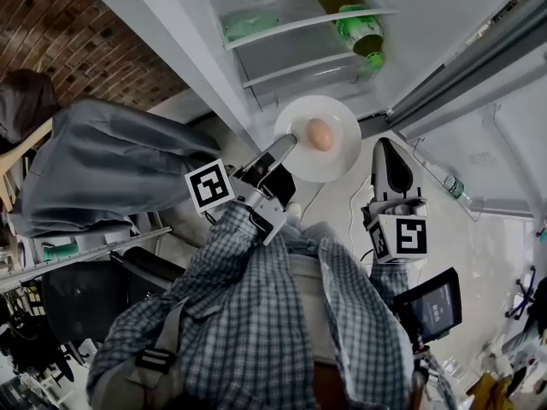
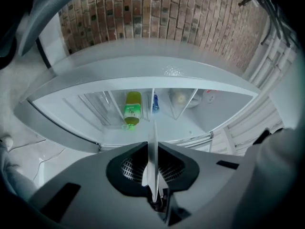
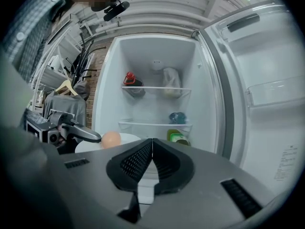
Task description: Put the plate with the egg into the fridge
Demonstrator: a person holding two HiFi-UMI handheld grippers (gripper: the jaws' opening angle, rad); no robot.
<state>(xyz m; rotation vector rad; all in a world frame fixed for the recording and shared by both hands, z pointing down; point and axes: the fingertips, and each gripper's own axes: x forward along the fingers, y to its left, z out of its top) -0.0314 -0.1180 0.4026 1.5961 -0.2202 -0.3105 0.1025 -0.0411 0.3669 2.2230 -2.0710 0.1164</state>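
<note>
Pinching the plate [image 1: 338, 159] with the egg [image 1: 320, 133] in my left gripper [image 1: 289, 146] jaws, fridge [image 1: 286, 65] open; right gripper [image 1: 385, 148] jaws pressed together, empty.

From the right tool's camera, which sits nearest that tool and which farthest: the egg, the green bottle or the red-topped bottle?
1. egg: on the plate, left, in front of the fridge.
2. green bottle: low inside, right.
3. red-topped bottle: upper shelf, left.

Plate [image 1: 340, 167] smooth glossy white, egg [image 1: 320, 133] matt, fridge [image 1: 291, 49] int. smooth plastic, brick wall [image 1: 60, 32] rough
</note>
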